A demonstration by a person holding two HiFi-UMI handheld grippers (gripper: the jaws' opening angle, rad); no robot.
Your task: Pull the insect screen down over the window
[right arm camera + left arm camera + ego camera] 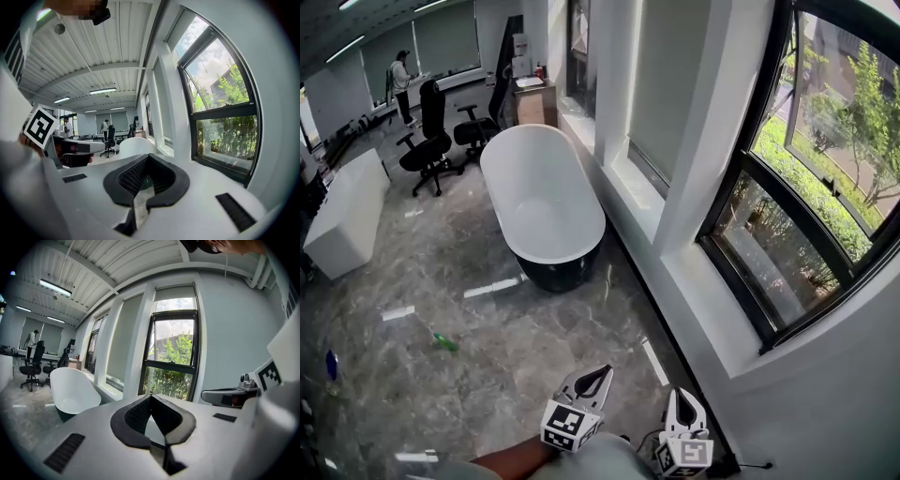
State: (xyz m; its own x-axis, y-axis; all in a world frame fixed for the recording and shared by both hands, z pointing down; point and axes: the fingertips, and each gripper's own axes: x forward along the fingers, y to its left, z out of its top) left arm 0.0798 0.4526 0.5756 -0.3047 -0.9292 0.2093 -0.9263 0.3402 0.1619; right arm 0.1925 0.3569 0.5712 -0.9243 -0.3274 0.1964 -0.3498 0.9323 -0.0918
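**A:** Where are the tongs?

**B:** In the head view both are low, at about six o'clock. The left tongs [602, 373] are just beside the right tongs [683, 398], and each points up the frame toward twelve.

**A:** Clenched or released?

**B:** Clenched, both of them. In the left gripper view the dark pads of the left tongs [150, 396] meet at the tip with nothing between them. The right gripper view shows the same for the right tongs [147, 157].

**A:** And the window?

**B:** The black-framed window [797, 187] is at two to three o'clock in the head view, well apart from both tongs. A white sill [712, 319] runs under it. It is at twelve o'clock from the left tongs [171, 357] and at three from the right [220, 117]. Green trees show through the glass.

**A:** The insect screen?

**B:** I cannot make it out in any view.

**A:** What else is there?

**B:** A white oval bathtub with a dark base [542, 202] stands on the grey marbled floor [441, 375] at about eleven o'clock. Black office chairs [427, 150] are at ten, with a person [400, 84] beyond them.
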